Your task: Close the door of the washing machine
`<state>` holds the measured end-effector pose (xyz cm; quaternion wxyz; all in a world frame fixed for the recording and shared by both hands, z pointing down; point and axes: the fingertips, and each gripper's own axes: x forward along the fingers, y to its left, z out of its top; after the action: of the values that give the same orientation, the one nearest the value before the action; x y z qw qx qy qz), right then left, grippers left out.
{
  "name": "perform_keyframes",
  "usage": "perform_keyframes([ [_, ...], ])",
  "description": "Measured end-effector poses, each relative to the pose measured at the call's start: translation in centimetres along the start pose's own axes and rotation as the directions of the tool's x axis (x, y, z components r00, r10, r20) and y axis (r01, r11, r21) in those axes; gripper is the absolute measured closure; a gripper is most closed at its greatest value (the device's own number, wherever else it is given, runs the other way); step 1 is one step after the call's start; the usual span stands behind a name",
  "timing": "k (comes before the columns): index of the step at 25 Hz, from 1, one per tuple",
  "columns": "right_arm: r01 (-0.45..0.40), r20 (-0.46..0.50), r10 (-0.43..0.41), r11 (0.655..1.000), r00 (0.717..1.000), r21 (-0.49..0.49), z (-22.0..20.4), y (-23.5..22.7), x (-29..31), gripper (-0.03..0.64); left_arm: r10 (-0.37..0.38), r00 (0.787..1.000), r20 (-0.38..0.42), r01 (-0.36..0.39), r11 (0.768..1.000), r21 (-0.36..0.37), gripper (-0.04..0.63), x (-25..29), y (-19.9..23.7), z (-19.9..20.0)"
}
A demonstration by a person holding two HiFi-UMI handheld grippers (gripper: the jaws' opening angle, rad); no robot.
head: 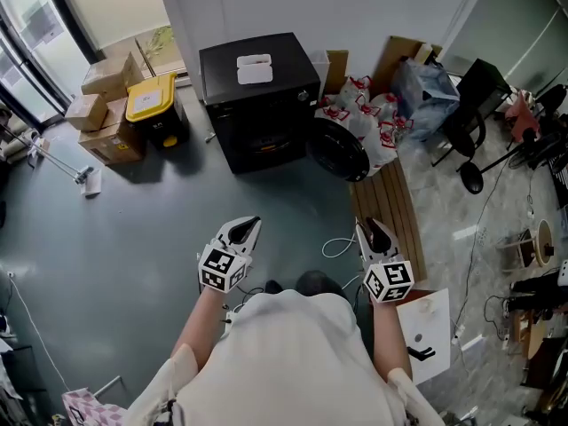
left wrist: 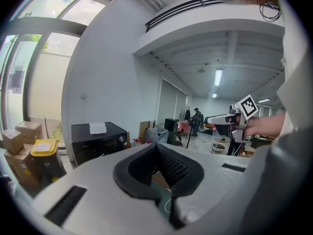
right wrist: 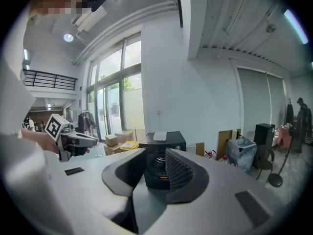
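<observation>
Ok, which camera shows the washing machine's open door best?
The head view: the round door hangs open beside the washing machine, seen whole. The right gripper view shows only the machine's front; the left gripper view shows the machine far left, door not discernible.

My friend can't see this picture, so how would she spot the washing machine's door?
Find the white back wall; a black washing machine stands against it with a white thing on top. Its door hangs open at the machine's front right corner, beside the red-and-white bags. It is the only round, glossy black disc there, while everything around it is boxy or crumpled.
</observation>
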<state>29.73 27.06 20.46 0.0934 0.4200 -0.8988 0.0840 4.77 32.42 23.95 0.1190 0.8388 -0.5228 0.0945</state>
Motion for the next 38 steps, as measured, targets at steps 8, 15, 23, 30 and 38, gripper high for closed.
perform_keyframes([
  [8,0.0,-0.024,0.0,1.0,1.0,0.012,-1.0,-0.3,1.5,0.479,-0.01,1.0,-0.016,0.01,1.0,-0.014,0.586,1.0,0.7,-0.7],
  [15,-0.002,-0.056,0.004,0.999,0.998,0.033,-1.9,-3.3,5.1,0.479,-0.011,0.999,-0.045,0.01,1.0,-0.024,0.586,4.3,2.2,-0.7],
  [23,-0.019,-0.092,0.022,0.999,0.995,0.04,-2.0,-9.2,11.9,0.479,-0.001,0.998,-0.057,-0.001,0.999,-0.041,0.586,12.1,5.4,0.7],
  [30,-0.046,-0.147,0.056,0.997,0.988,0.069,-2.9,-15.6,18.6,0.479,-0.014,0.995,-0.099,0.009,0.999,-0.048,0.586,21.0,7.8,2.3],
  [38,-0.06,-0.214,0.076,0.995,0.974,0.078,-4.8,-24.0,25.1,0.479,-0.017,0.987,-0.157,0.008,0.999,-0.053,0.586,30.8,9.6,2.5],
])
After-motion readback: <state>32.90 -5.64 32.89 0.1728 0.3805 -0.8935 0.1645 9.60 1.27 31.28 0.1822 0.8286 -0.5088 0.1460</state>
